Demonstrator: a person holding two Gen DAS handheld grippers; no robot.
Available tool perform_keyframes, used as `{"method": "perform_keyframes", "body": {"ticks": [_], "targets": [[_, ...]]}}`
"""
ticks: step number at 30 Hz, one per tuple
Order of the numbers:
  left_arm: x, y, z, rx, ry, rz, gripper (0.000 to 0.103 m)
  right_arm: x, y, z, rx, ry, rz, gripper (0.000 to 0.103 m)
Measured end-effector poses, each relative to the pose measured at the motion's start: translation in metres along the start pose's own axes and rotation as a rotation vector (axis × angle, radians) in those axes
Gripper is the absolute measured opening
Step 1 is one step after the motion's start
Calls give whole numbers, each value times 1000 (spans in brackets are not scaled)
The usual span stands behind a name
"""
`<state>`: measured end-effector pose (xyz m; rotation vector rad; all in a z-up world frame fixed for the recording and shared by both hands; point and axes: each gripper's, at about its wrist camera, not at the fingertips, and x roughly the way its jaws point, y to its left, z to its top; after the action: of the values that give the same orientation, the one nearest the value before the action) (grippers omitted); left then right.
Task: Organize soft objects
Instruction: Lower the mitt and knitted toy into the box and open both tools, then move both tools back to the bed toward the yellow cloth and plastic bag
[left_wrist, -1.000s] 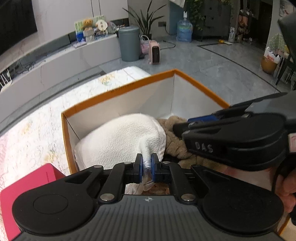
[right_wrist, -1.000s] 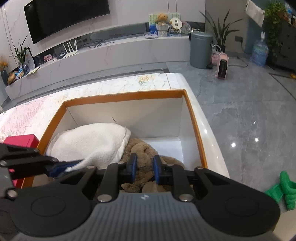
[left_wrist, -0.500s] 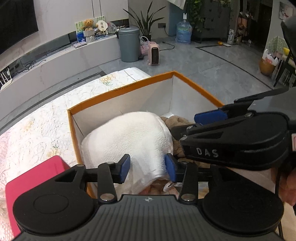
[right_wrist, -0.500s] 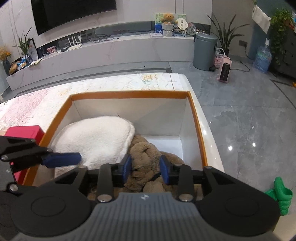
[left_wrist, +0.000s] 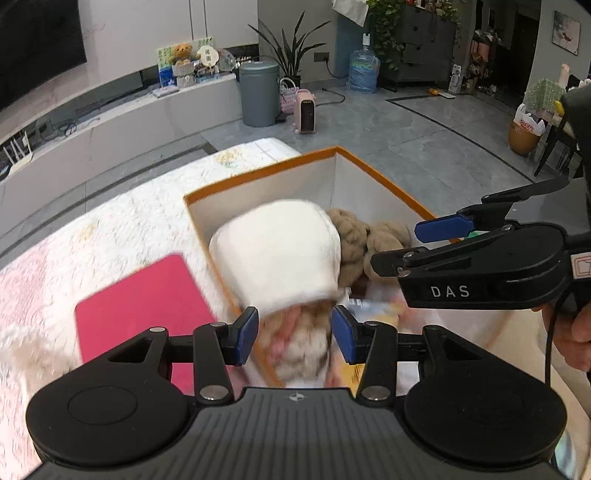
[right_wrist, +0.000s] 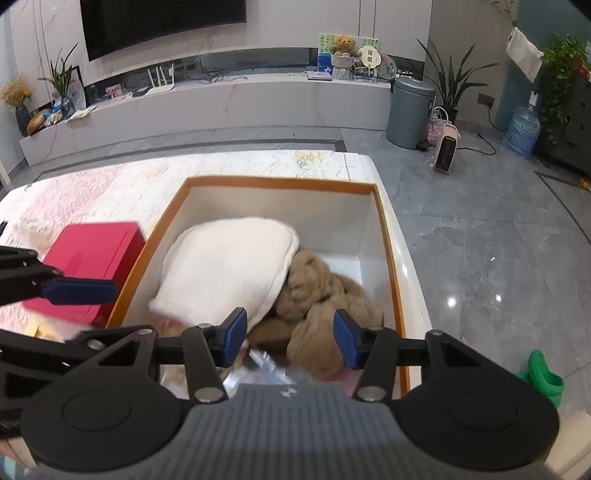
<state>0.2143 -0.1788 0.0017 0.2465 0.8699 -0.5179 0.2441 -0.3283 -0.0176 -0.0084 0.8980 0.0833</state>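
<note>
Two hand-held grippers are seen above an orange-rimmed box (right_wrist: 280, 182) on a pale patterned table (right_wrist: 110, 184). In the lower centre of the left wrist view, the left gripper (left_wrist: 295, 334) is shown with its blue pads set apart and opening; nothing is clamped between them, though blurred soft items in the box show through the gap. In the lower centre of the right wrist view, the right gripper (right_wrist: 288, 339) is likewise pictured with jaws parted and opening, its pads clear of the brown plush toy (right_wrist: 325, 291) seen between and below them. A white folded towel (right_wrist: 225, 266) is lodged in the left half of the box, resting partly over the plush toy at its right. A red box (right_wrist: 92, 254) is seen on the table just beside the orange rim, at middle left. The right gripper also shows at the right edge of the left wrist view, held in a hand (left_wrist: 572, 332)
</note>
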Motion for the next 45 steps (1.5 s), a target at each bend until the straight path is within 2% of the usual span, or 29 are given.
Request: {"method": "perform_keyframes", "body": {"ticks": [5,10,15,22,25,30,35,39,45], "targets": [[-24,8,-20,-48,18,-10,53,-18,15,-17,-3,47,33,52],[-45,21,-40,-105,25,-21,53,-41,34,-34,1,46,74,52],[-64,33,-64,-129,-15,22,53,-66,62,-48,2,2,158,55],[-91,57,-98,-175,-99,110,53,-87,113,-66,-36,-104,221,57],[-98,70,-115,-189,-130,169,53,-87,137,-74,-60,-132,244,58],[-101,95,-137,-259,-181,226,53,-79,174,-88,-73,-204,258,59],[-97,126,-158,-377,-213,213,53,-61,202,-99,-86,-268,224,61],[-88,144,-170,-426,-225,215,53,-43,215,-103,-74,-296,201,61],[-77,175,-182,-507,-202,251,53,-14,239,-105,-64,-321,204,62]]}}
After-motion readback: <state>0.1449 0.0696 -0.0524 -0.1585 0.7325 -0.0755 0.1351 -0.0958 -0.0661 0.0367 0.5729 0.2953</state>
